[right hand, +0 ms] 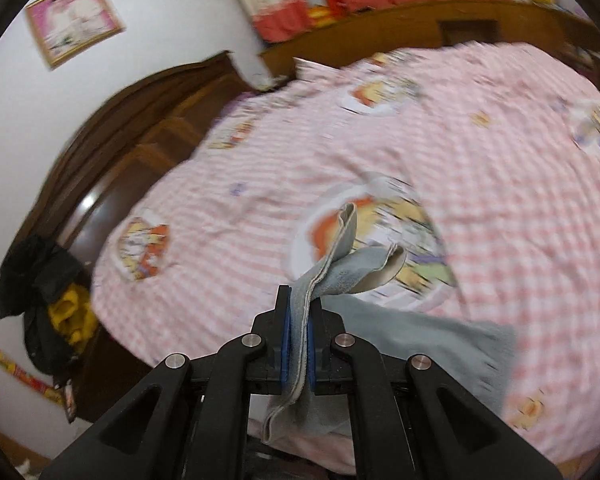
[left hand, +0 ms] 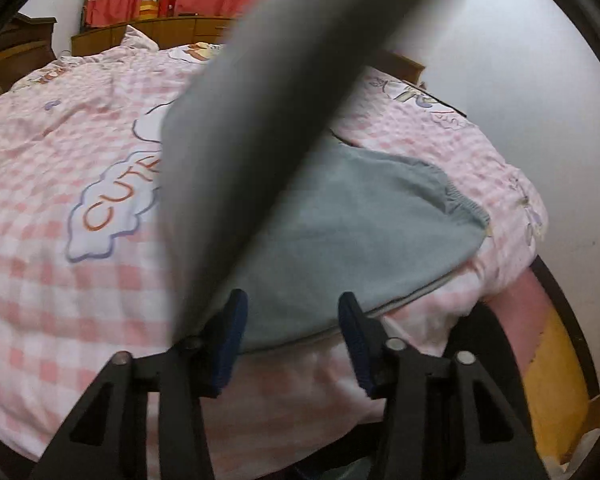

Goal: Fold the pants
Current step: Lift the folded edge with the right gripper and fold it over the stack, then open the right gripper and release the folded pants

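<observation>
Right claw (right hand: 299, 320) clamped on a folded edge of the grey pants (right hand: 420, 344), lifting it above the pink checked bedspread (right hand: 480, 160). Left claw (left hand: 292, 320) open, its pads apart over the pants' lower edge, which lies flat near the bed's corner.

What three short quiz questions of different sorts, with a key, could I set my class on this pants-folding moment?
1. True or false: the right gripper is shut on the grey pants.
2. Multiple choice: the bedcover under the pants is A) plain blue, B) pink and white checked, C) green striped.
3. Short answer: is anything pinched between the fingers of the left gripper?

Key
1. True: the cloth is pressed between its blue pads.
2. B
3. No; the fingers stand apart, with the pants lying beyond and below them.
</observation>
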Demonstrator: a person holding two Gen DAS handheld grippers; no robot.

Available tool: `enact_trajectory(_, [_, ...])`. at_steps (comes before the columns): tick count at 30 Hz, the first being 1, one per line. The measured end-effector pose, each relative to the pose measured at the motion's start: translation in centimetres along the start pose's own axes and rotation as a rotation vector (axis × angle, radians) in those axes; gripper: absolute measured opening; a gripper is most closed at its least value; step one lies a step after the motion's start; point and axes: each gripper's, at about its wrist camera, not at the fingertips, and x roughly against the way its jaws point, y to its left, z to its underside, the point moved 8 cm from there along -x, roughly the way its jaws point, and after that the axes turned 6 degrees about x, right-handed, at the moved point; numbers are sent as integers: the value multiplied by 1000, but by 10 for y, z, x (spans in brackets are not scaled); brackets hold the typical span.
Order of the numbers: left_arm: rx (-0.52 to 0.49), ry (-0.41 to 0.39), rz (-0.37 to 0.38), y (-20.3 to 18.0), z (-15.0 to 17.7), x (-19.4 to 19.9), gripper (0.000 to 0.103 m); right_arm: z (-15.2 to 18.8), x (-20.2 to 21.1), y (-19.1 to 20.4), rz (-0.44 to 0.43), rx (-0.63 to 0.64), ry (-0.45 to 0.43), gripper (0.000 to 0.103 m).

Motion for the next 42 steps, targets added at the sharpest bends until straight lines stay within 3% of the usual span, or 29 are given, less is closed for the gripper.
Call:
enact_trajectory(8, [-49,61,-38,-8,16,-9,46,82,-31,-134,64,-226,74,7])
enact_trajectory(15, [-83,99,-51,-14,24,-11,46,133,-73,-178,96,-314,147,7])
enact_trajectory(19, [-71,119,-29,-12,25,-4,46,136,-76,-179,125,-297,142,7])
enact_trajectory(25, [1,127,22,-2,21,17,47,117,-45,-156,176,-196,72,7])
enact_trajectory(27, [7,110,17,1,18,26,49,116,-46,-155,227,-164,95,8])
enact_trajectory(31, [32,76,13,8,9,38,51,130,-60,-170,282,-201,169,14])
enact_trajectory(34, [43,55,3,13,0,42,51,133,-50,-177,265,-262,135,15])
enact_trajectory(37, [29,43,-1,13,-11,41,51,130,-26,-171,333,-242,76,17])
enact_trajectory(42, [-3,17,32,0,-40,24,51,126,-15,-130,262,-112,36,17])
